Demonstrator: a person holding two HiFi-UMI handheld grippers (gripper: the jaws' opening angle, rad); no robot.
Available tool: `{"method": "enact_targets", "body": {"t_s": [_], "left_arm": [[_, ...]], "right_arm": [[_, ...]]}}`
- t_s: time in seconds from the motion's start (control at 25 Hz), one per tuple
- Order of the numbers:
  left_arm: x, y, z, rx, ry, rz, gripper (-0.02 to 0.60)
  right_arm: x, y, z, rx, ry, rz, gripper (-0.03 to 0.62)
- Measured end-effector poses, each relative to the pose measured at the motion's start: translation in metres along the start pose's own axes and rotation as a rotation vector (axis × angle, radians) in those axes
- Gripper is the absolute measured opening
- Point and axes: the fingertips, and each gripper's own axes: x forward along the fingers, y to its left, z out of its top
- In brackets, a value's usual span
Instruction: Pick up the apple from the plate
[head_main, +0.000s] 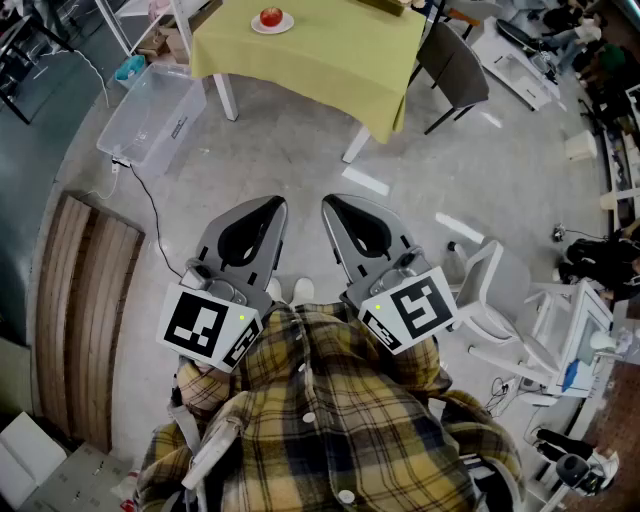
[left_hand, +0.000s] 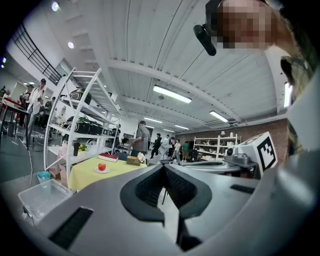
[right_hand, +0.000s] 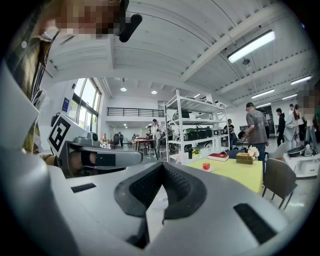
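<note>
A red apple (head_main: 271, 16) lies on a small white plate (head_main: 285, 27) on a yellow-green table (head_main: 330, 55), far ahead across the floor. The apple (left_hand: 102, 166) shows small at the left of the left gripper view. In the right gripper view the apple (right_hand: 206, 165) sits right of centre. My left gripper (head_main: 274, 205) and right gripper (head_main: 331, 204) are held side by side in front of the person's body, far short of the table. Both have their jaws together with nothing between them, as the left gripper (left_hand: 164, 168) and right gripper (right_hand: 162, 166) show in their own views.
A clear plastic bin (head_main: 150, 112) stands on the floor left of the table. A grey chair (head_main: 455, 65) is at the table's right. A white chair (head_main: 492, 300) is near my right, wooden slats (head_main: 80, 320) at my left. A white shelf rack (right_hand: 192, 130) and several people stand behind.
</note>
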Motion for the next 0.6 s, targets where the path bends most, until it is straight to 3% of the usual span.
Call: {"method": "enact_targets", "body": {"t_s": [0.6], "left_arm": [[0.027, -0.015, -0.011, 0.005, 0.019, 0.013, 0.006]], "right_arm": [[-0.01, -0.024, -0.009, 0.012, 0.003, 0.033, -0.003]]}}
